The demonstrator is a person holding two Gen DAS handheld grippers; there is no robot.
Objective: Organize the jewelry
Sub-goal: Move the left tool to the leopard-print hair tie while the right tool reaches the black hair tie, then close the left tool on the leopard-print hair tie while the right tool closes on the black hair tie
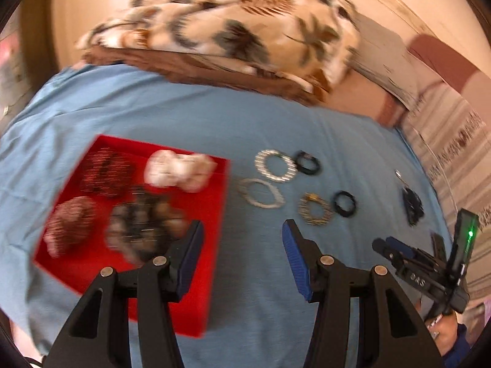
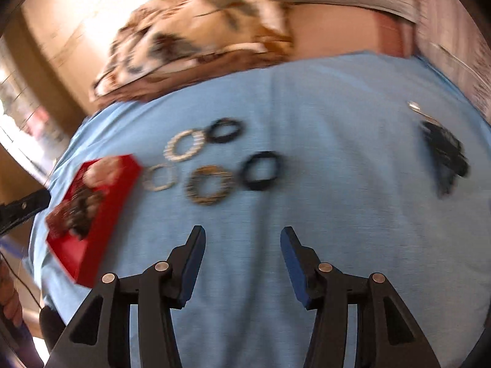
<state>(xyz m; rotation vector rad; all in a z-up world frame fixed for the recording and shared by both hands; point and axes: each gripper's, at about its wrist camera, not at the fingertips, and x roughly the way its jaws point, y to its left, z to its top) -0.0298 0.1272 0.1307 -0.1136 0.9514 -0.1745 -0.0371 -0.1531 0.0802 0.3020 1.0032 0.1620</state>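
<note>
Both the left tongs (image 1: 242, 233) and right tongs (image 2: 242, 239) were spread and empty, low in the frame, below the bracelets (image 2: 208, 184) on the blue cloth (image 2: 337, 153).

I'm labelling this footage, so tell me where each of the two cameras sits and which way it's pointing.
Left wrist: on the left gripper, aimed down over the red tray and bangles on the blue cloth; its own open fingers and the right gripper show.
Right wrist: on the right gripper, aimed down at bare cloth nearer the black tassel piece; open fingers, a hand at the left edge.
Shared: tray, bangles, tassel piece, patterned blanket.
</note>
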